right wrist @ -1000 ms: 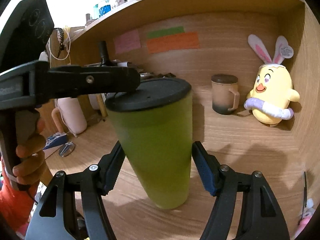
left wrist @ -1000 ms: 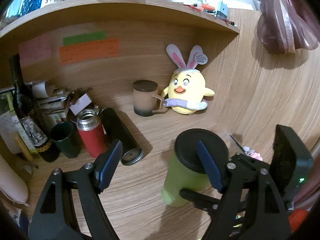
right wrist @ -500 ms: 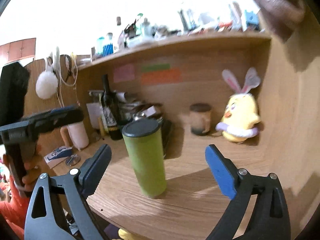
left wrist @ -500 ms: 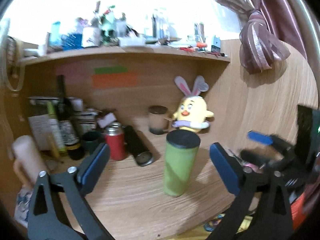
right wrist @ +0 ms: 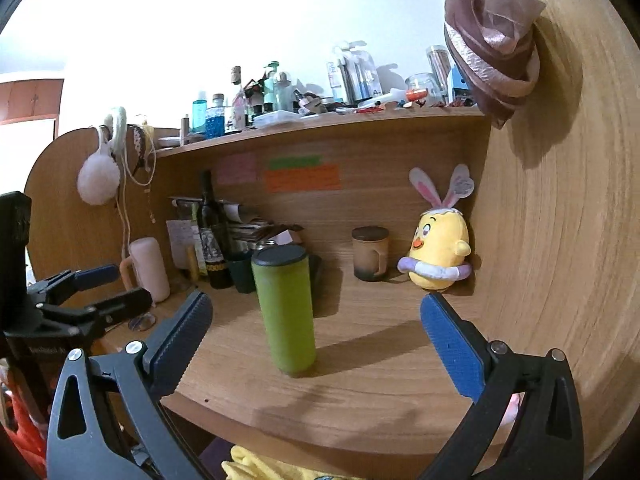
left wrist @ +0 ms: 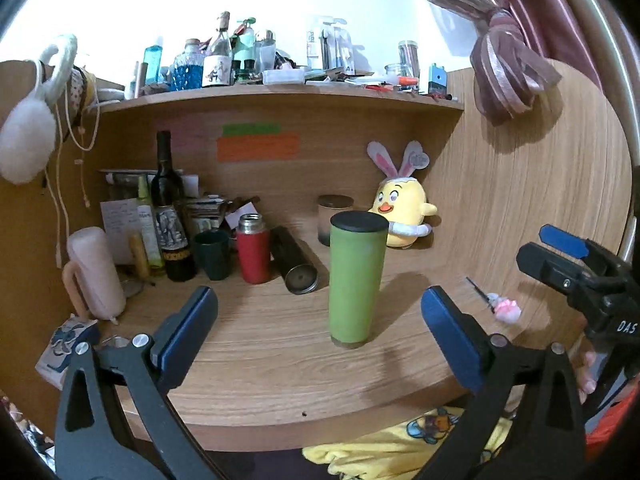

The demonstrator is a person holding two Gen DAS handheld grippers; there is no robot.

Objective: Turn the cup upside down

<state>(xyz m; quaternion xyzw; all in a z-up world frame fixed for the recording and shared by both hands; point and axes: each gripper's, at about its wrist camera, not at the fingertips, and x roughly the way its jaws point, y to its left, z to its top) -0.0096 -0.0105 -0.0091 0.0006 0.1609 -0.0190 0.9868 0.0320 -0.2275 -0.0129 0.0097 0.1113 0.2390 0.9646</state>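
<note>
1. Two grippers, left gripper (left wrist: 318, 322) and right gripper (right wrist: 316, 326), had fingers spread wide, holding nothing.
2. Cup (left wrist: 356, 280) stood near the desk (left wrist: 260, 360) front edge, apart from both.
3. Risk, judged: tall narrow cup could topple if knocked.

Both cameras sit low at the front edge of the wooden surface (left wrist: 256, 344), looking forward and slightly down into the alcove under the shelf (left wrist: 280, 96). The left wrist view stands left of centre and catches the right claw (left wrist: 560, 252) at its right edge; the right wrist view faces in from the right, seemingly angled a little leftward, with the left claw (right wrist: 100, 288) at its left edge. Both share the green cup (left wrist: 356, 280) (right wrist: 286, 308), near and central, and the plush chick (left wrist: 402, 216) (right wrist: 438, 256) behind it.
</note>
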